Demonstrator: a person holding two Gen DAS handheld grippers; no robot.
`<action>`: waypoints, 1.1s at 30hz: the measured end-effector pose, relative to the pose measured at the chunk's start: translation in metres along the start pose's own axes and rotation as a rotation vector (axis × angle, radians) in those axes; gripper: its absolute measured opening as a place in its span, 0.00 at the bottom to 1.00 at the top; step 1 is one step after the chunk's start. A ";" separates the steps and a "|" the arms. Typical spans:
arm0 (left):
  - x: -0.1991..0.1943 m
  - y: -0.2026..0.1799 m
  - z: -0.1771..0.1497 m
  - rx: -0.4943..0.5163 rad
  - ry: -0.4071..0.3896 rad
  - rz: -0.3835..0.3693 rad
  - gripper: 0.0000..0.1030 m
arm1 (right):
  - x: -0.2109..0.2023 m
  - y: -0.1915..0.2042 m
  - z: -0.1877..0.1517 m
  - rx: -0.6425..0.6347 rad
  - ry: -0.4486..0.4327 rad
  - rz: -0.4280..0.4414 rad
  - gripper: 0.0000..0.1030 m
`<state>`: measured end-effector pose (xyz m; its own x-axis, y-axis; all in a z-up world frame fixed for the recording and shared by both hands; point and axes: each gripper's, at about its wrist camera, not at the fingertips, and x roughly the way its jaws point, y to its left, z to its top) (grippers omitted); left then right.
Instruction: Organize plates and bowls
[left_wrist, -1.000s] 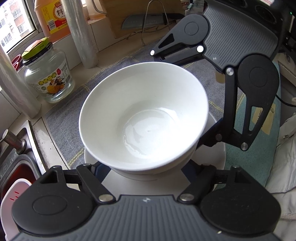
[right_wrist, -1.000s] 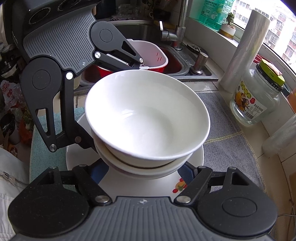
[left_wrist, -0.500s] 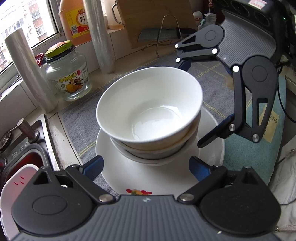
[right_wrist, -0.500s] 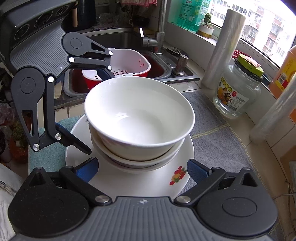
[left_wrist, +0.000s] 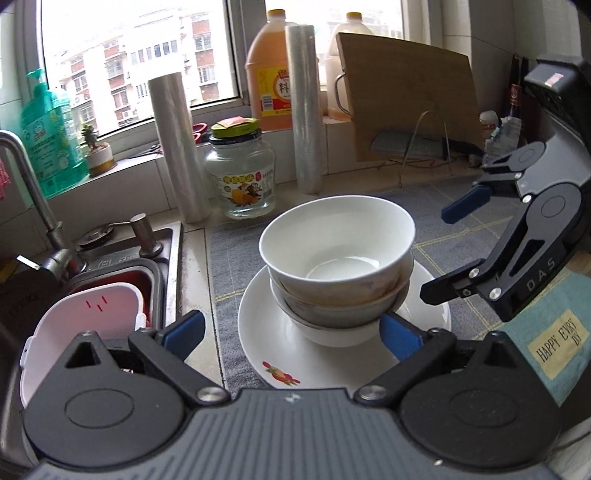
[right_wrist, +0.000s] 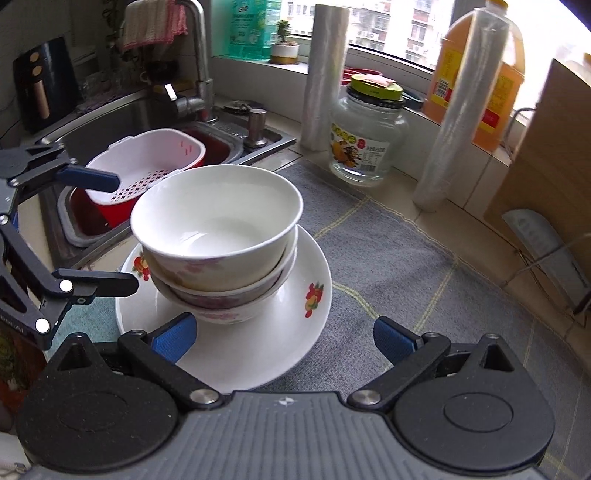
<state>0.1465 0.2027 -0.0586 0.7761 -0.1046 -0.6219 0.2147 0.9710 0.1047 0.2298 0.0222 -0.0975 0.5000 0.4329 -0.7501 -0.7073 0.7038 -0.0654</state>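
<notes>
Bowls (left_wrist: 338, 266) nested in stack on plate (left_wrist: 280, 332), frame centre, on grey mat (right_wrist: 388, 251). Left gripper (left_wrist: 291, 332) spread wide, empty. Right gripper (right_wrist: 284, 338) spread wide, empty. Stacking looks done; nothing loose seen to gather.

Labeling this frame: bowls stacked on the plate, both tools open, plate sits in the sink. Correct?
Not quite. The plate sits on the grey mat beside the sink, as the right wrist view shows. Bowls stacked, left tool and right tool open.
</notes>
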 end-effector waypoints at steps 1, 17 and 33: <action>-0.004 -0.003 -0.001 -0.032 -0.001 0.032 0.99 | -0.003 -0.001 -0.003 0.042 -0.001 -0.018 1.00; -0.074 -0.076 -0.008 -0.296 0.135 0.262 0.99 | -0.075 0.028 -0.067 0.275 -0.011 -0.202 1.00; -0.151 -0.117 0.003 -0.327 0.085 0.307 0.99 | -0.159 0.044 -0.090 0.348 -0.063 -0.229 1.00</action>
<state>0.0055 0.1040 0.0255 0.7199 0.2036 -0.6635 -0.2270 0.9725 0.0521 0.0742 -0.0662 -0.0399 0.6618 0.2693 -0.6996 -0.3687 0.9295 0.0090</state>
